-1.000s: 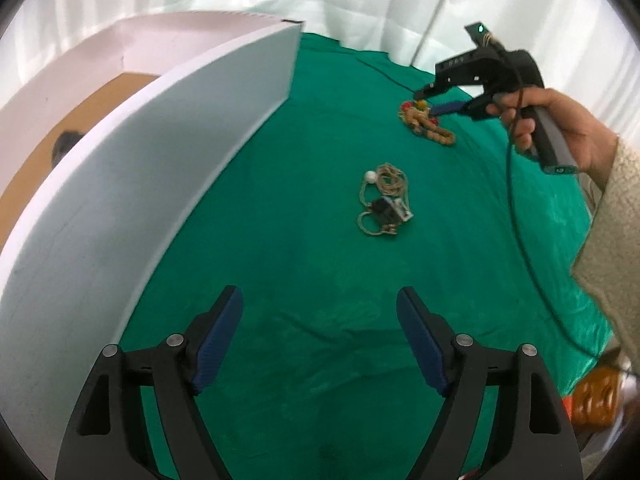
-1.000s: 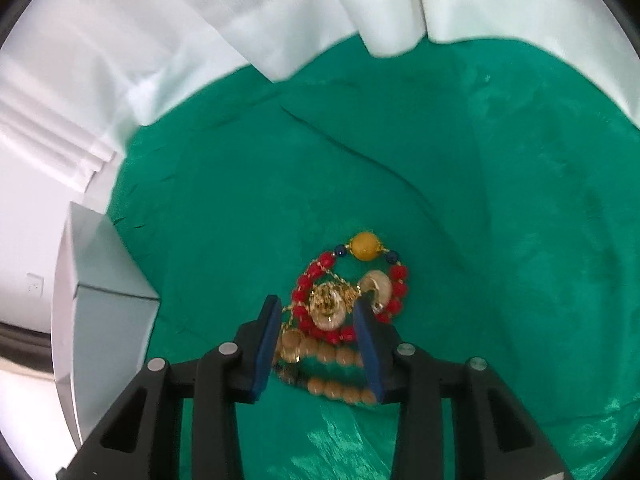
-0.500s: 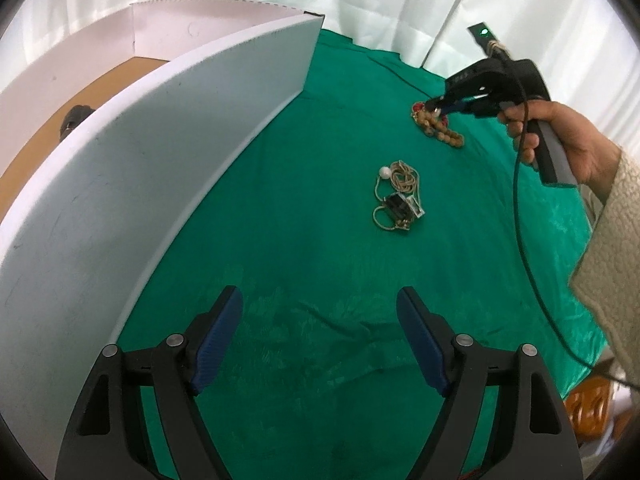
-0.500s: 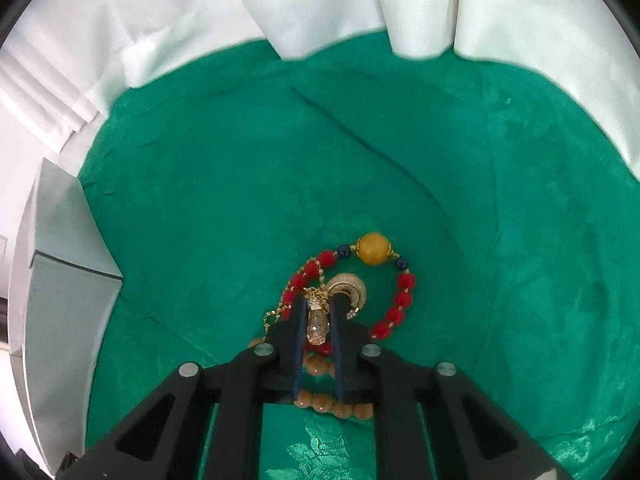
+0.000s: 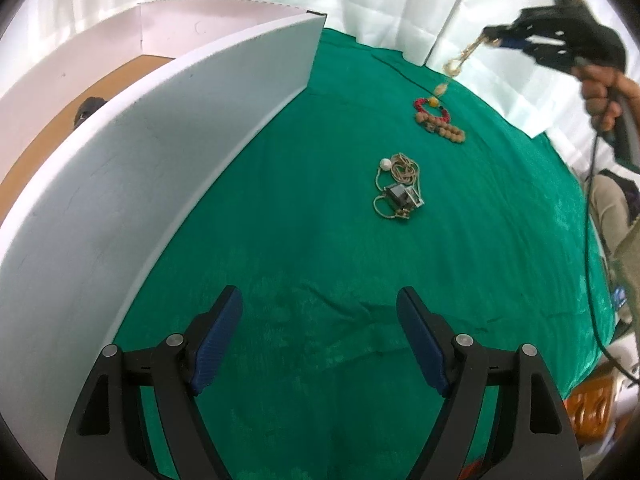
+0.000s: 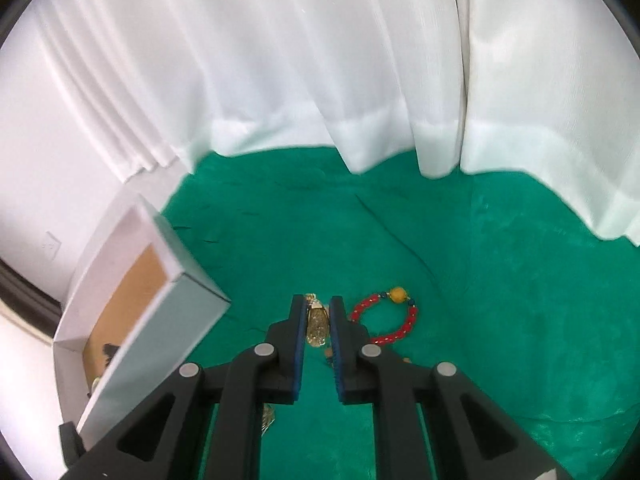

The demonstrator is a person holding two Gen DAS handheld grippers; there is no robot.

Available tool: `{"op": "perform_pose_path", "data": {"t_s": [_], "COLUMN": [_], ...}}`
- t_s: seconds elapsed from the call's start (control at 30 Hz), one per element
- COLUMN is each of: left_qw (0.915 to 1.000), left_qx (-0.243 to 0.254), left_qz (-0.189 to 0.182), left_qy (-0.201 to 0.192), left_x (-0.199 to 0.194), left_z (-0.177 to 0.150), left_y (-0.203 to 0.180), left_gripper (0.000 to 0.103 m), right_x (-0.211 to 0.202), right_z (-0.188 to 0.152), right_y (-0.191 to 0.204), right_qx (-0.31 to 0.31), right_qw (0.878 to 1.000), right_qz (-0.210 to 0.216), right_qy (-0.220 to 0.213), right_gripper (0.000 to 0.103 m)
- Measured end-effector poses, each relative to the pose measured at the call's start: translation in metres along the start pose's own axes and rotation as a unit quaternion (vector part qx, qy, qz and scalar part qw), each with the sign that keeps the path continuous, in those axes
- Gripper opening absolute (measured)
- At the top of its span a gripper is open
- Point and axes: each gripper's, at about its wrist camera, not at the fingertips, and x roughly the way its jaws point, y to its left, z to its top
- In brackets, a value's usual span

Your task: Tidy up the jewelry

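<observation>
My right gripper (image 6: 318, 310) is shut on a gold pendant necklace (image 6: 317, 322), and it hangs in the air above the green cloth. From the left wrist view that gripper (image 5: 490, 38) is at the top right, with the gold chain (image 5: 460, 58) dangling below it. On the cloth lie a red bead bracelet with a yellow bead (image 6: 390, 316) (image 5: 430, 104) and brown wooden beads (image 5: 446, 130). A tangle of cord jewelry with a white pearl (image 5: 398, 186) lies mid-cloth. My left gripper (image 5: 320, 344) is open over bare cloth, nothing between its fingers.
A white cardboard box (image 5: 140, 140) with a brown floor stands open at the left, seen also in the right wrist view (image 6: 136, 304). A small dark item (image 5: 90, 108) lies inside it. White curtains (image 6: 320, 80) back the table. A person's hand (image 5: 600, 96) grips the right tool.
My right gripper closed on the gold pendant necklace and lifted it off the bead pile. The red bracelet and wooden beads stayed on the cloth. The left gripper stayed in place.
</observation>
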Motion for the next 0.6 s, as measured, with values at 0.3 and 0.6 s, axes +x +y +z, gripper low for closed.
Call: {"op": "perform_pose_path", "data": {"t_s": [0.3,0.6], "left_qw": [1.0,0.9995], "left_qx": [0.004,0.032], "left_qz": [-0.001,-0.003], "left_qy": [-0.002,0.003], "left_x": [-0.009,-0.013], "left_z": [-0.008,-0.008], "left_y": [-0.003,-0.019], "left_gripper": [0.081,0.081], "right_x": [-0.049,-0.013], "right_z": [-0.034,-0.122], "right_y": [0.02,-0.002], "right_qx": [-0.032,-0.013], "right_qw": [0.999,0.997], "right_qz": [0.009,0.011], "right_qy": [-0.004,0.081], "right_gripper": [0.012,0.012]}}
